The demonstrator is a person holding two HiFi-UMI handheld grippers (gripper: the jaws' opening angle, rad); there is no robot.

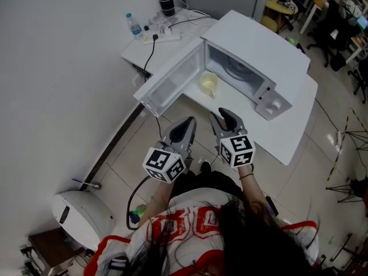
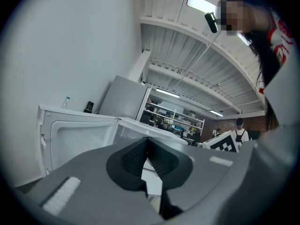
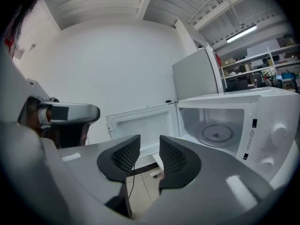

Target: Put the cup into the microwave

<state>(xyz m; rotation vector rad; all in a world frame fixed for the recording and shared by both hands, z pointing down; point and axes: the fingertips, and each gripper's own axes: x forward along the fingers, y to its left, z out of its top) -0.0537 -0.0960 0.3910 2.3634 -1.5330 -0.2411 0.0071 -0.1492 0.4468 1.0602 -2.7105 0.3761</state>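
- Holding both hand-held tools out in front of the torso, side by side, well short of the white table point(image 1: 290, 132). Reading this as the approach, not the grasp.
- Keeping the grey left gripper point(image 1: 188, 122) pinched, ribbed pads touching at the tips in the left gripper view, gripping nothing. Pointing it towards the swung-out door; probably parking it as the spare hand, clear of the other one's line.
- Carrying the grey right gripper point(image 1: 225, 118) with only a narrow slot between the pads, nothing in it, just floor tile and table edge showing through. Aiming it roughly at the oven mouth. Likely needing a much wider spread to get round the cup.
- Locating the pale yellow handled cup point(image 1: 209, 84) upright at the mouth of the cavity, hinge side, apart from both grippers. Seeming to be on the table just in front of the sill, not inside; not showing in either gripper view.
- Finding the boxy white microwave point(image 1: 253, 53) with its white door point(image 1: 172, 84) swung fully out to the left, leaving a straight run in. Seeing the round glass turntable point(image 3: 217, 132) bare, ready as the drop spot.
- Judging the cup not yet picked up and not yet placed.
- Noting a clear plastic water bottle point(image 1: 134, 25), a black flask point(image 1: 167, 0) and a white power strip point(image 1: 168, 34) on the far table corner, well off the path.
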